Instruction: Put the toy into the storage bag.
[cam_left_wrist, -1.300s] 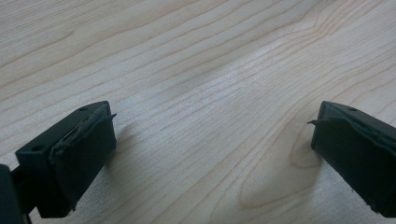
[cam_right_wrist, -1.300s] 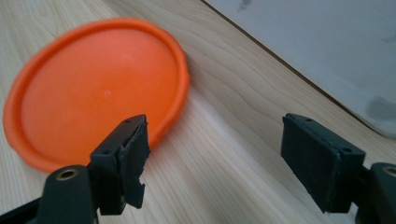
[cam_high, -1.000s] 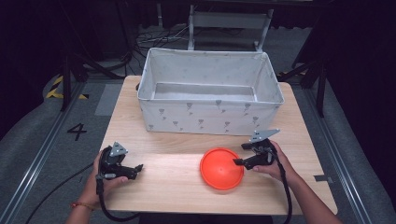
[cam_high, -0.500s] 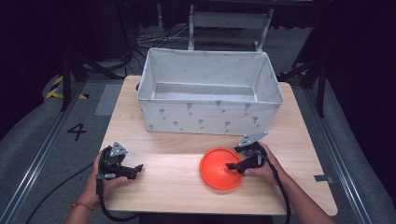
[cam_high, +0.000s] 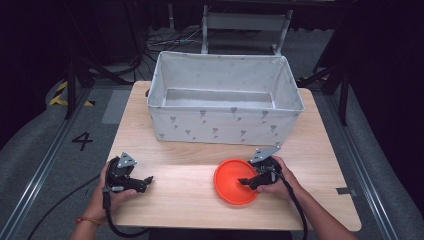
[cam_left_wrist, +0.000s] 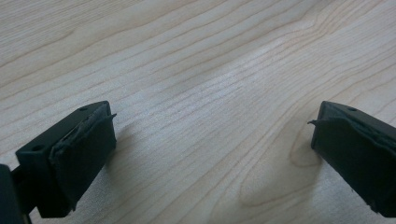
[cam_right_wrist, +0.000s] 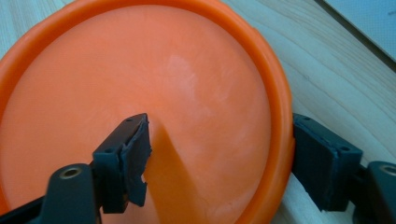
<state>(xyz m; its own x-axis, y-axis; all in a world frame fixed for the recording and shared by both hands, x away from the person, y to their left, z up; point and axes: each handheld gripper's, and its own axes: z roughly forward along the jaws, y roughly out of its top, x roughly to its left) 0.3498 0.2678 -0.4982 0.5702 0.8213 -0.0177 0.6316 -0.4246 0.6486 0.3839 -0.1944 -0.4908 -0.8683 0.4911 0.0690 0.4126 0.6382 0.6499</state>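
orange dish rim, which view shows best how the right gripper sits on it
The right gripper view: the orange dish rim runs between its open jaws, one inside, one outside. The high view shows the right gripper at the dish's right edge, too small to judge.

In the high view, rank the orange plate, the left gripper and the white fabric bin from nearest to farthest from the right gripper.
1. Orange plate: the right gripper is at its right rim, jaws open astride the edge.
2. White fabric bin: behind it, at the table's far half.
3. Left gripper: across the table at the front left, open above bare wood.
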